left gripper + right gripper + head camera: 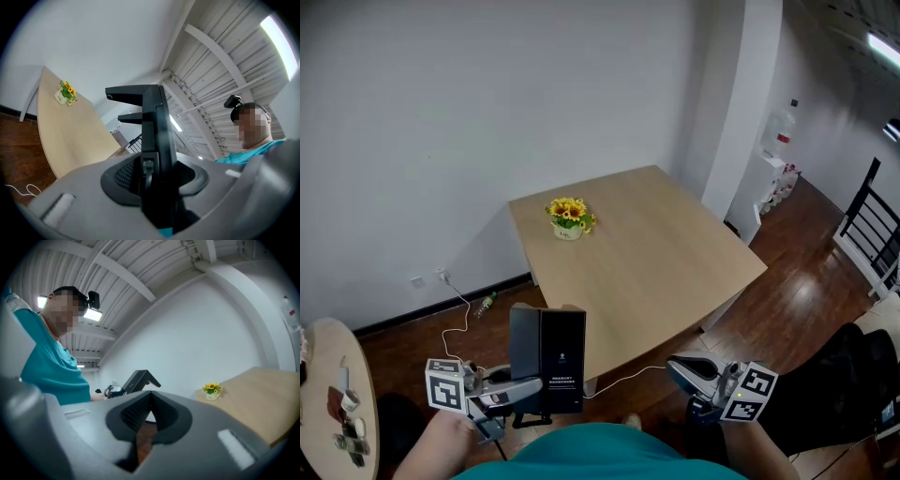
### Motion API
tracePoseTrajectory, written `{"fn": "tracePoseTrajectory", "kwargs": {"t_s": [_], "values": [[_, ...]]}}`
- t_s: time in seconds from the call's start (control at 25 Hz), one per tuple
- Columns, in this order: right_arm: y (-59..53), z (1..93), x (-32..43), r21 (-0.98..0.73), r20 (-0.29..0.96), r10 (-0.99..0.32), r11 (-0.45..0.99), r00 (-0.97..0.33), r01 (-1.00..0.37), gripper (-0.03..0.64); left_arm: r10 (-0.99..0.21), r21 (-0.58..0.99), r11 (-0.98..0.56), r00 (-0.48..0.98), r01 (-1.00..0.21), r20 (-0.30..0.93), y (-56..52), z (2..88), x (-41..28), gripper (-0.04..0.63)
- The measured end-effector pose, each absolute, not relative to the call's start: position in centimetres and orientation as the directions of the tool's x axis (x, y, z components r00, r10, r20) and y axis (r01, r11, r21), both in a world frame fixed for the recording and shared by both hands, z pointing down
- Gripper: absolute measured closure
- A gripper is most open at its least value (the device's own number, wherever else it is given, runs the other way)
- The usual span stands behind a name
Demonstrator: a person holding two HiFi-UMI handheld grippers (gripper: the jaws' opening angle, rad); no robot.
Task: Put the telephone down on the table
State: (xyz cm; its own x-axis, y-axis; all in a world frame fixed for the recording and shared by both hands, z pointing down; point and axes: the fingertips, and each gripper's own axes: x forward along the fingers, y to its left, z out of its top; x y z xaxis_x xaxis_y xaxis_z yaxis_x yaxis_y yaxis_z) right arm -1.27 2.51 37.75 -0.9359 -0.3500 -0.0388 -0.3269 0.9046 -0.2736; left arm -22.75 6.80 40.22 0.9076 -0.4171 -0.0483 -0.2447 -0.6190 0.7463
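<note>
The telephone (548,361) is a black, box-like set, held upright off the table's near corner, over the floor. My left gripper (520,389) is shut on its lower edge. In the left gripper view the telephone (157,140) stands clamped between the jaws of my left gripper (154,173). My right gripper (680,368) is at the lower right with its jaws together and nothing in them. The right gripper view shows my right gripper (150,399) with its fingertips meeting, and the telephone (138,379) off to the left. The wooden table (656,253) lies ahead.
A small pot of yellow flowers (568,217) stands near the table's far left edge. A round side table (337,375) with small items is at the lower left. A white cable (459,319) trails on the floor. A black railing (872,225) and a white shelf (773,173) are at the right.
</note>
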Motion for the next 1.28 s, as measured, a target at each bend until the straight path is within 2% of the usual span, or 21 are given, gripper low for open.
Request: {"fn": "tracePoseTrajectory", "kwargs": {"t_s": [0.32, 0.56, 0.72, 0.92, 1.08, 1.28], "values": [[-9.2, 38.4, 1.4, -0.252, -0.047, -0.26, 0.937, -0.965, -0.24, 0.615, -0.5, 0.744, -0.593, 0.865, -0.307, -0.04, -3.4, 39.7, -19.5, 0.419], [-17.1, 39.0, 1.1, -0.259, -0.026, -0.201, 0.948, -0.979, -0.188, 0.615, -0.516, 0.751, -0.578, 0.856, -0.319, -0.033, -10.7, 40.1, -18.2, 0.419], [-20.5, 39.4, -1.1, -0.29, -0.019, -0.219, 0.935, -0.975, -0.205, 0.615, -0.465, 0.762, -0.578, 0.885, -0.291, -0.015, -15.6, 41.2, -19.2, 0.419], [-23.9, 39.5, -3.6, -0.335, -0.03, -0.329, 0.893, -0.944, -0.301, 0.615, -0.352, 0.793, -0.571, 0.936, -0.213, -0.002, -21.6, 43.2, -21.3, 0.419], [-26.1, 40.6, -2.9, -0.348, 0.012, -0.423, 0.848, -0.906, -0.4, 0.615, -0.261, 0.802, -0.567, 0.965, -0.186, 0.039, -26.6, 45.1, -20.8, 0.419], [-29.0, 42.6, -0.6, -0.388, 0.046, -0.427, 0.825, -0.903, -0.41, 0.615, -0.236, 0.832, -0.528, 0.971, -0.171, 0.05, -33.8, 48.6, -18.2, 0.419]]}}
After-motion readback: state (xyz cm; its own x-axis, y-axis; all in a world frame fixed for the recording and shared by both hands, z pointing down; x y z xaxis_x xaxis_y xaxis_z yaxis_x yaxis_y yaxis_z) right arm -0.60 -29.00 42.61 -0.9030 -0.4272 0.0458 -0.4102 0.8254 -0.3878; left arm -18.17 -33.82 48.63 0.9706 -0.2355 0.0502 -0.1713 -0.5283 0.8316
